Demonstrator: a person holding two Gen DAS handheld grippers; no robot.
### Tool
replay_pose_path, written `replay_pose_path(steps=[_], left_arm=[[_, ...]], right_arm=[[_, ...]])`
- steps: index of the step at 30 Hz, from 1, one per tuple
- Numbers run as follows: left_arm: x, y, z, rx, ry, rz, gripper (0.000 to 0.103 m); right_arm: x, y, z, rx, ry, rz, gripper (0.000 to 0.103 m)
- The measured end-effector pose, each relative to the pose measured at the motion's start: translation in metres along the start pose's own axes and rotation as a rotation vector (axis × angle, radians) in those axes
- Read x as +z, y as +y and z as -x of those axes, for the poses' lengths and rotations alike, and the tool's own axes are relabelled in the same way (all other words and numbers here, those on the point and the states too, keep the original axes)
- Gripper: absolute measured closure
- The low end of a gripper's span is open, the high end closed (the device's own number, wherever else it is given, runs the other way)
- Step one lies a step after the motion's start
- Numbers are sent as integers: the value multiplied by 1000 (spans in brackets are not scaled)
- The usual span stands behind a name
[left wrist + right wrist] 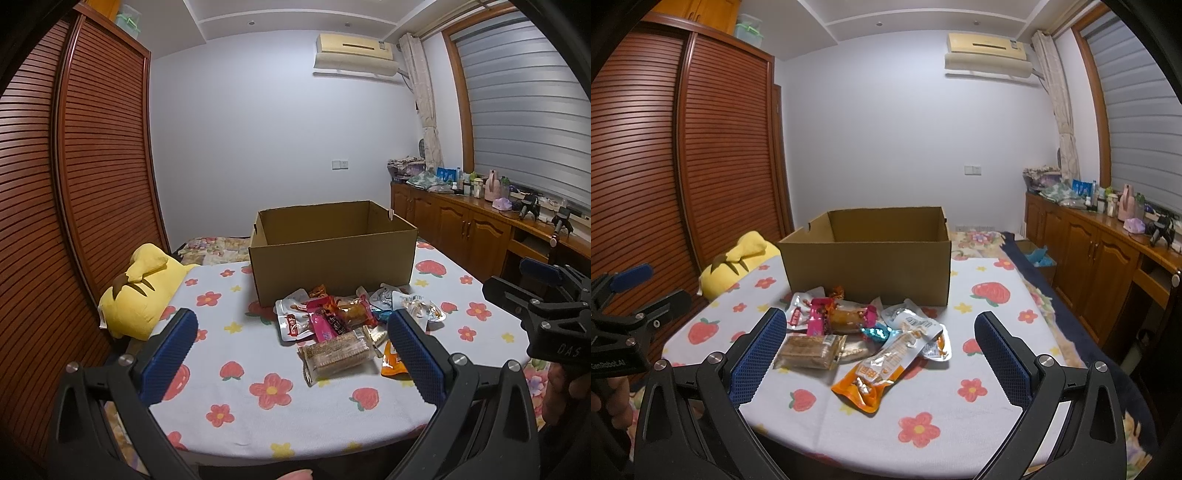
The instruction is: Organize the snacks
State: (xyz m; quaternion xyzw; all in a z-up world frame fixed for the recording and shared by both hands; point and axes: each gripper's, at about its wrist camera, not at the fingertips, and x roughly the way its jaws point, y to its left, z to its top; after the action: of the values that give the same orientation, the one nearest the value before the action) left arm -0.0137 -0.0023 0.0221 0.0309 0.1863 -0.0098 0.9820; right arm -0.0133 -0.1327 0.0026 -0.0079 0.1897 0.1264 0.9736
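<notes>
right wrist view, snack pile (864, 339) before cardboard box (868, 273), plush (738, 262) perhaps beside

The right gripper (880, 325) hangs wide open over a heap of snack packets (866, 334). At twelve o'clock stands the cardboard box (866, 267); at nine o'clock, the left gripper (631, 280); at five o'clock, an orange packet (871, 380).

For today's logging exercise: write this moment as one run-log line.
stage: start | left gripper: open, empty | right gripper: open, empty | snack packets: piled before cardboard box | box: open, inside unseen
</notes>
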Motion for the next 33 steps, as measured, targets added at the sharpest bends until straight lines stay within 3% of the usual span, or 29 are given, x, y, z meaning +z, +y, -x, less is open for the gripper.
replay_pose_path(steps=[16, 33], left_arm=[[-3, -1, -1, -5, 9, 2, 0], [-35, 3, -56, -77, 112, 3, 0]], right_arm=[[-1, -1, 0, 0, -1, 0, 0], [-20, -7, -26, 0, 59, 7, 0]])
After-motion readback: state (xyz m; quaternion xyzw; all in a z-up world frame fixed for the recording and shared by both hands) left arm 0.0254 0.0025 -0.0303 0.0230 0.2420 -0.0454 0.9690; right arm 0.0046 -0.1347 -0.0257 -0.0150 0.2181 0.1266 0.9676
